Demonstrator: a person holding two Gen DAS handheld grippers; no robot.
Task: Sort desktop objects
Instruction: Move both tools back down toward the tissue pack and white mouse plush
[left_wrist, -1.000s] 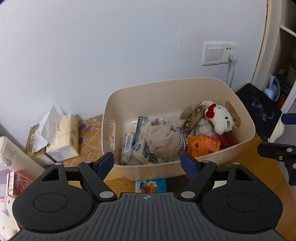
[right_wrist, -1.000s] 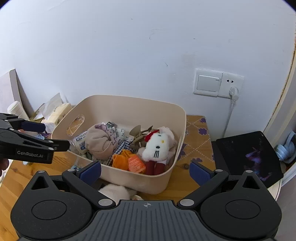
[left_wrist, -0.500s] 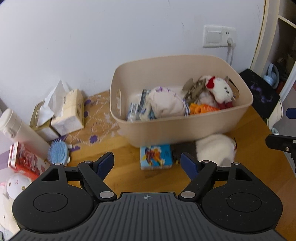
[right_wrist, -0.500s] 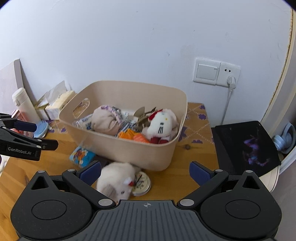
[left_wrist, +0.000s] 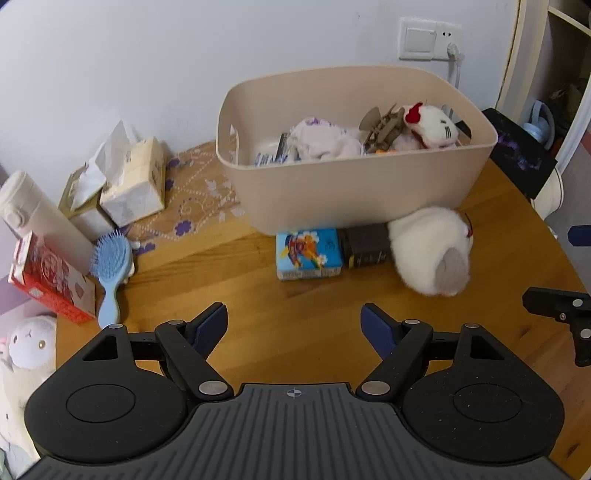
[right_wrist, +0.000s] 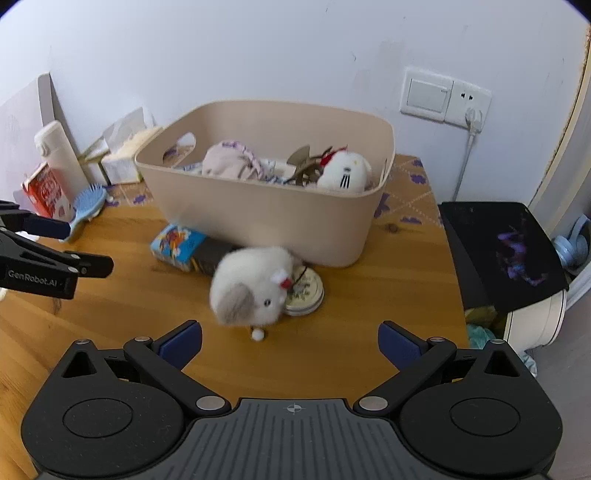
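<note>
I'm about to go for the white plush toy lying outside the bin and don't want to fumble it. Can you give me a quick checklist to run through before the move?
1. Right gripper fingers apart, nothing between them: ok.
2. Left gripper fingers apart and empty: ok.
3. White plush toy in plain sight on the table, ahead of the right gripper: ok.
4. Toy free of neighbours: not ok; it touches the round tin and the dark box.
5. Room left in the beige bin: ok; its contents sit below the rim.
6. Whether the toy's string is caught under the tin: cannot tell.
</note>
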